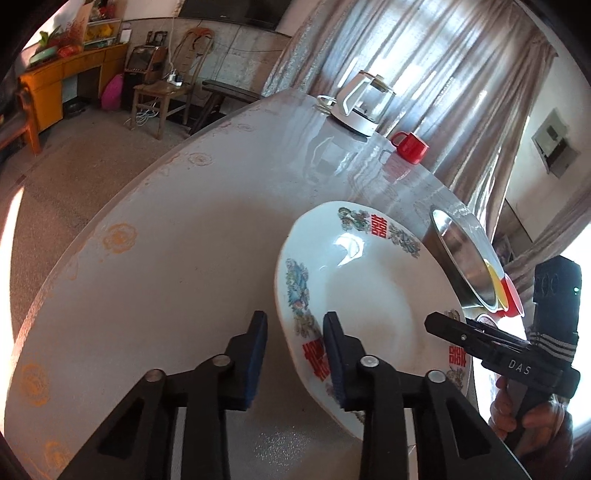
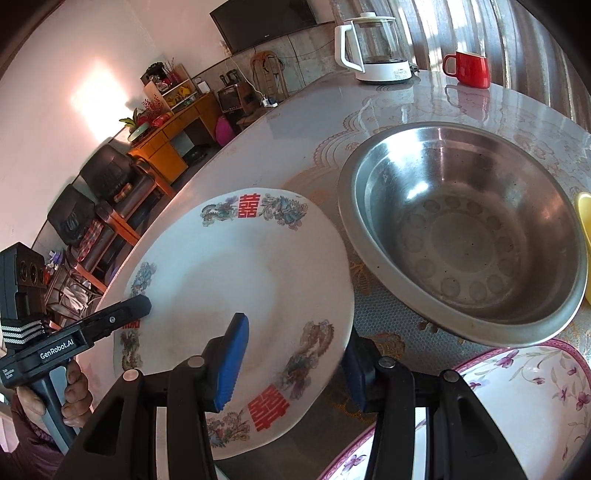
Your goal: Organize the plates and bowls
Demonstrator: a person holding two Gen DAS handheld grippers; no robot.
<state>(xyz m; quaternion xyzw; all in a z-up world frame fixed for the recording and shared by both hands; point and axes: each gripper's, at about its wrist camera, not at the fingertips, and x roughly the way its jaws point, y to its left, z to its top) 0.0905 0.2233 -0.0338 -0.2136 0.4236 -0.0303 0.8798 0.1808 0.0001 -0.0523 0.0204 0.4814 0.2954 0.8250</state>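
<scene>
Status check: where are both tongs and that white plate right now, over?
Left tongs open, straddling white plate near rim. Right tongs open, straddling opposite rim. Plate tilted off table. Steel bowl close beside, floral plate underneath right.

White plate (image 2: 236, 280) rimmed with red characters and blue-green dragon motifs. Silver steel bowl (image 2: 461, 229), circles stamped inside. Second plate (image 2: 532, 398) edged pink with purple flowers. Red mug (image 2: 469, 68). Blue pads (image 2: 231, 365) on black fingers.

A lived-in home dining room: a round table (image 1: 147, 280) with a kettle (image 2: 376, 48) and red mug (image 2: 468, 69), wooden chair (image 1: 159, 92), orange sideboard (image 1: 62, 81), wall television (image 2: 266, 22) and curtains (image 1: 424, 74).
</scene>
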